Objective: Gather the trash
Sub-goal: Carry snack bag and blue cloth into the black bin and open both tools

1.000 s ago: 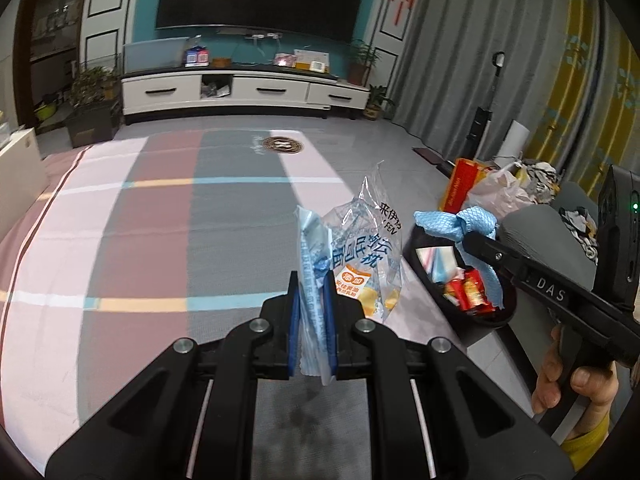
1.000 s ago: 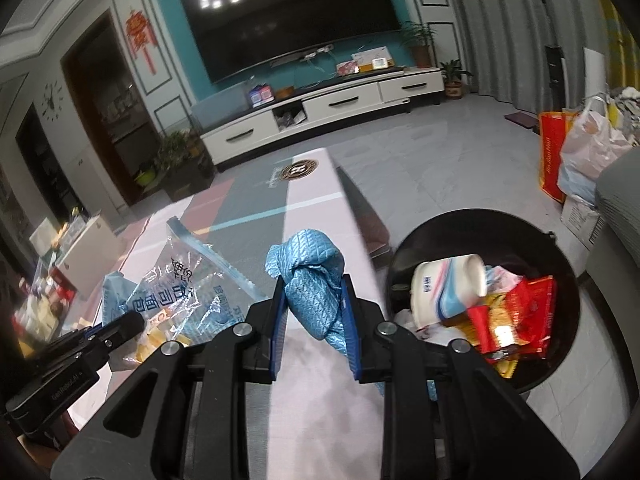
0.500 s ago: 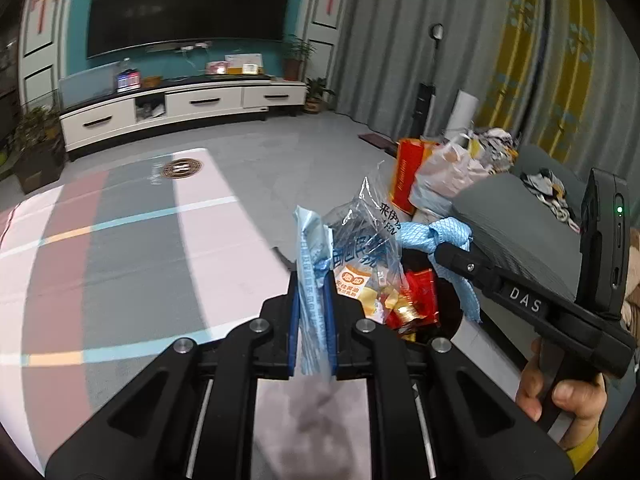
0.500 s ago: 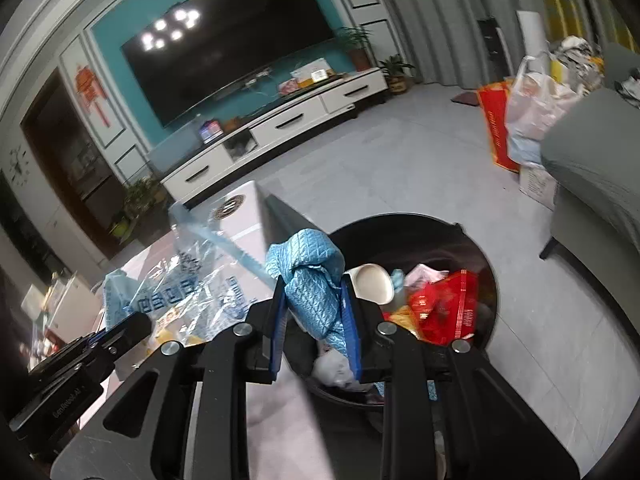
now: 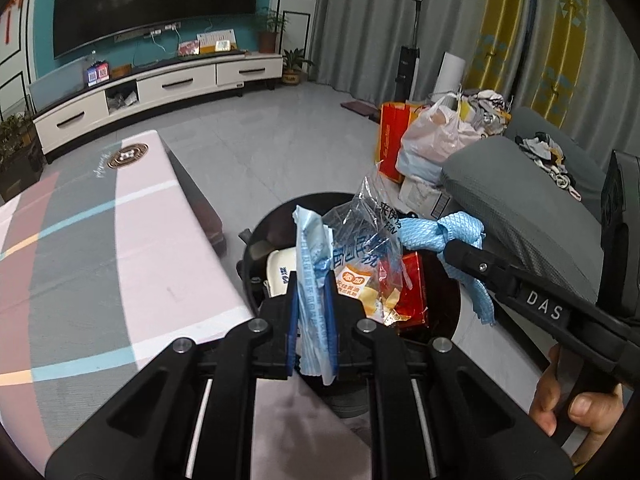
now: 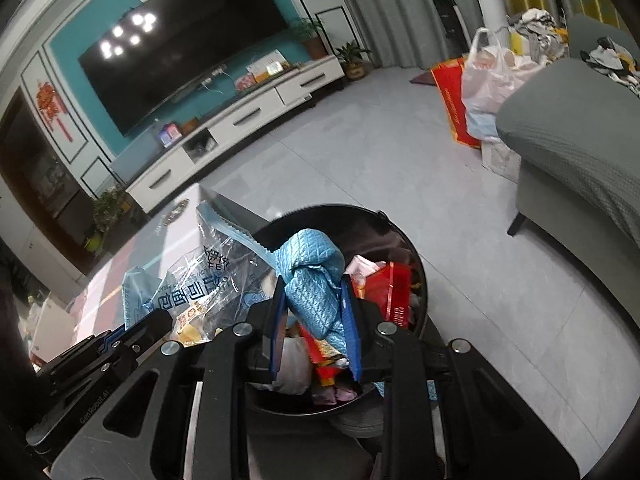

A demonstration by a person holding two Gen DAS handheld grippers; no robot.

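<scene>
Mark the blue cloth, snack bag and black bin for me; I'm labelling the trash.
blue cloth (image 6: 312,280), right wrist view, quilted middle.
snack bag (image 5: 360,256), left wrist view, printed clear front.
black bin (image 6: 400,236), right wrist view, far inner wall.

Glossy crinkled plastic wrapper; quilted blue cloth (matt).

Left claw and right claw both clamped, angled downward
</scene>
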